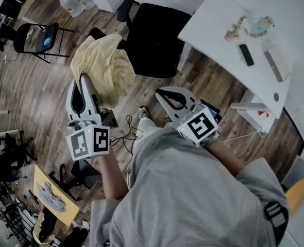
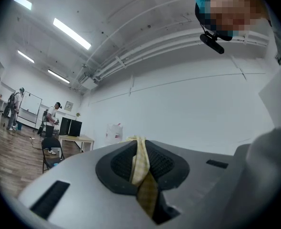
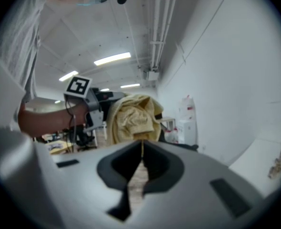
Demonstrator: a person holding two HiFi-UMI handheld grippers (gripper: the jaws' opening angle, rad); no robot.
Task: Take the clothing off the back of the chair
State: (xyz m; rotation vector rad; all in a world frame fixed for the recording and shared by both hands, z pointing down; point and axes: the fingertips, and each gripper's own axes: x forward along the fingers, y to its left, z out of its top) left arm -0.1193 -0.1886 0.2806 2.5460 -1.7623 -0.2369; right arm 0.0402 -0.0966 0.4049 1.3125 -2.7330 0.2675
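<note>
A pale yellow checked garment [image 1: 106, 66] hangs bunched up just left of the black office chair [image 1: 157, 37]; I cannot tell whether it still touches the chair. My left gripper [image 1: 83, 78] is shut on the garment's lower edge. In the left gripper view a strip of the yellow cloth [image 2: 141, 163] is pinched between the pads of that gripper [image 2: 140, 147]. My right gripper [image 1: 160, 92] is held to the right of the garment, below the chair, shut with nothing in it. In the right gripper view the garment [image 3: 133, 118] hangs ahead of the closed gripper [image 3: 142, 147].
A white desk [image 1: 229, 19] at the right carries a phone [image 1: 246, 54] and small items. At the upper left stands a black folding chair [image 1: 38, 37]. Cables [image 1: 123, 135] lie on the wood floor. A yellow board [image 1: 51, 194] sits at the lower left. People [image 2: 52, 116] stand far off.
</note>
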